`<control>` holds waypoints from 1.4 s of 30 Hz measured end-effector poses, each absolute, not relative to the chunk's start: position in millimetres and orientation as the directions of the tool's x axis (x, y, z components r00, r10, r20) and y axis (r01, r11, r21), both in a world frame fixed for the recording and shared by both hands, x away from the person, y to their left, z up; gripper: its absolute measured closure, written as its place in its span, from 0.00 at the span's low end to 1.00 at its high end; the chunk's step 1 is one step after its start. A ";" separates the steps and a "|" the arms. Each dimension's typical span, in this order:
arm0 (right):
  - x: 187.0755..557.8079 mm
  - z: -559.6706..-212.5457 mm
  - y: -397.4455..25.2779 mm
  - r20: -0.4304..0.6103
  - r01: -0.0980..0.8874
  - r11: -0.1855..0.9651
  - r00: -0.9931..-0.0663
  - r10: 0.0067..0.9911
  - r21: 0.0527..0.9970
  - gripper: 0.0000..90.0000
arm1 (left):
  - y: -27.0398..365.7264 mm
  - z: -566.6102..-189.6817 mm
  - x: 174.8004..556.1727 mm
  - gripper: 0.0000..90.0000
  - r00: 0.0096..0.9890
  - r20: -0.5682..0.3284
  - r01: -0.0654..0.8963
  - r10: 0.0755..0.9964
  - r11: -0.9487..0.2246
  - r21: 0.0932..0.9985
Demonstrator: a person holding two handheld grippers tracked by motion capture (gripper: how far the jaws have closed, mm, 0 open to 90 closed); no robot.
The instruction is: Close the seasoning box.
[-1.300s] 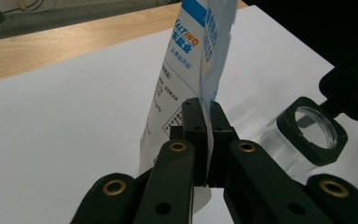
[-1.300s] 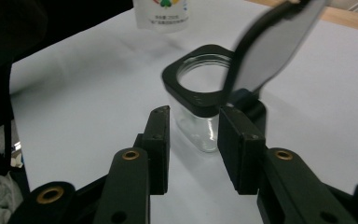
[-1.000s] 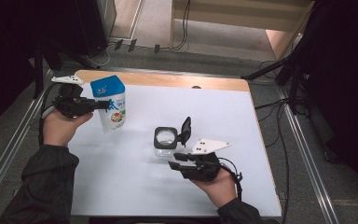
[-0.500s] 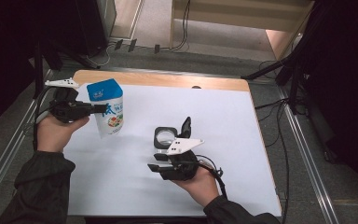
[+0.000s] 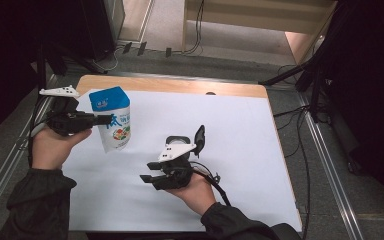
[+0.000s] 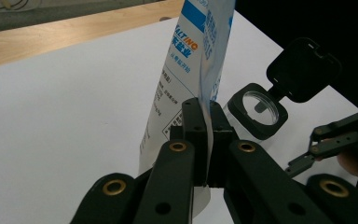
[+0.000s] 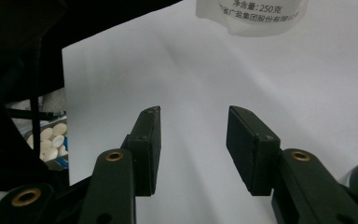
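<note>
High view is showing a desk w/ a white sheet over most of it & a strip of bare wood along the far edge. Left gripper is sitting near the left edge, its jaws pinching the side of a blue & white bag. Bag is hanging just above the sheet, near the far left corner, tipped a bit. Left gripper view is showing the jaws squeezed tight on the bag's thin edge, w/ a clear jar behind it, its black flip lid standing open.

Jar is standing near the middle of the desk. Right gripper is lying just beside it, on the near side, pointing toward the left edge. Right gripper view is showing its jaws wide apart w/ nothing between them, only white sheet under them.

Room is dark. Grey floor is running round the desk, w/ black cables on it. Pale wood furniture is standing past the far edge.
</note>
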State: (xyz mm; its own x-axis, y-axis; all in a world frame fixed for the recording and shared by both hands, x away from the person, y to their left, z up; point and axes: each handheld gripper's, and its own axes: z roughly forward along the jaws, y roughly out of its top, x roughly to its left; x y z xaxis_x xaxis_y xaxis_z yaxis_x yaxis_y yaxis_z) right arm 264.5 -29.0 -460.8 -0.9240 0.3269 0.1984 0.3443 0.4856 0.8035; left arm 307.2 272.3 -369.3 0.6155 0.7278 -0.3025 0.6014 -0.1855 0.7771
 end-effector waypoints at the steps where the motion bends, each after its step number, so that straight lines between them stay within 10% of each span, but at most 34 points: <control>1: 265.4 -461.3 -27.6 0.193 0.340 0.488 -0.925 0.326 0.804 0.61 | 271.4 -368.4 305.5 1.00 0.612 -0.304 0.601 0.731 -0.180 0.778; 42: 282.4 -493.8 23.3 0.204 0.380 0.440 -0.895 0.396 0.814 0.59 | 237.2 -343.1 260.2 1.00 0.710 -0.281 0.567 0.646 -0.287 0.772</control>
